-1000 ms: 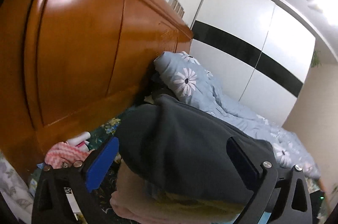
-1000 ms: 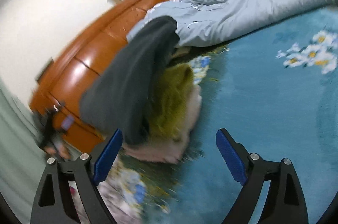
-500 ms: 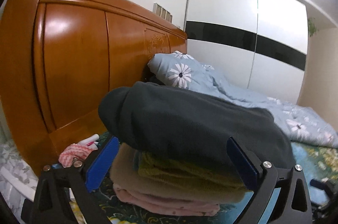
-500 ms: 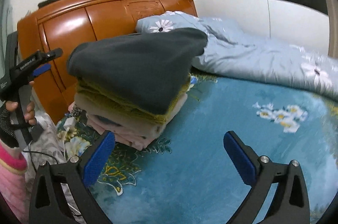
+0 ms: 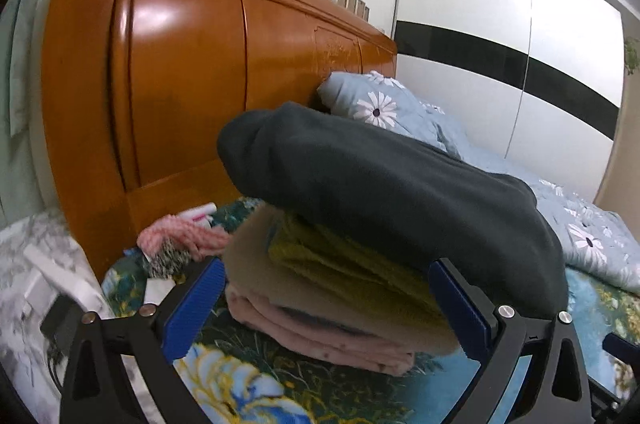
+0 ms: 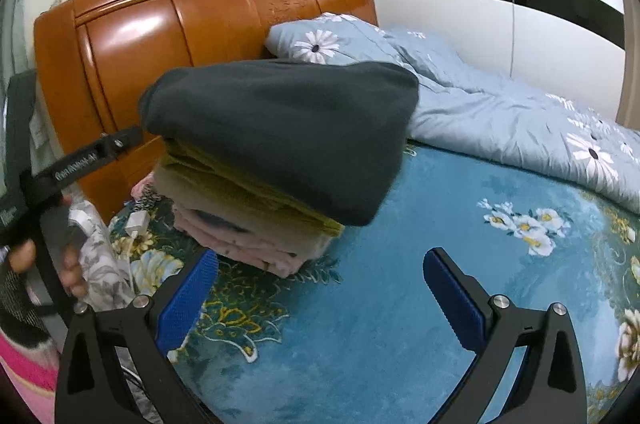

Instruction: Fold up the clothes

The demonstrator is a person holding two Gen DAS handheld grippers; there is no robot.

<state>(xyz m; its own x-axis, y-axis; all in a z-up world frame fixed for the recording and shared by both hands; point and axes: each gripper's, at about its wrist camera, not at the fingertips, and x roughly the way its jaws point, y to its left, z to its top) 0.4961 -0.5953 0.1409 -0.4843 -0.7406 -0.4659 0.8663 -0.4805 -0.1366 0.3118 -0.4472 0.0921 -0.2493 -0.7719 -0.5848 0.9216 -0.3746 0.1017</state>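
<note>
A stack of folded clothes sits on the teal floral bedspread (image 6: pixel 400 324) near the headboard. A dark grey garment (image 5: pixel 392 191) (image 6: pixel 288 127) lies on top and overhangs an olive one (image 5: pixel 340 264), a beige one (image 5: pixel 256 264) and a pink one (image 5: pixel 304 332) at the bottom. My left gripper (image 5: pixel 326 308) is open, just short of the pile's near side, and its pads touch nothing. In the right wrist view it (image 6: pixel 80 163) shows at the left, in a hand (image 6: pixel 24 256). My right gripper (image 6: pixel 320 300) stands wide open and empty over the bedspread, in front of the stack.
The orange wooden headboard (image 5: pixel 180 83) rises behind the stack. A light blue daisy-print quilt (image 6: pixel 500 115) is bunched along the far side of the bed. A pink knitted item (image 5: pixel 180 236) and a white charger (image 6: pixel 138 222) lie left of the pile. White wardrobe doors (image 5: pixel 500 43) stand beyond.
Both grippers have drawn back from the stack, which looks smaller and more whole now. The right view has rolled upright and its jaws have widened a little. The dark garment stays on top.
</note>
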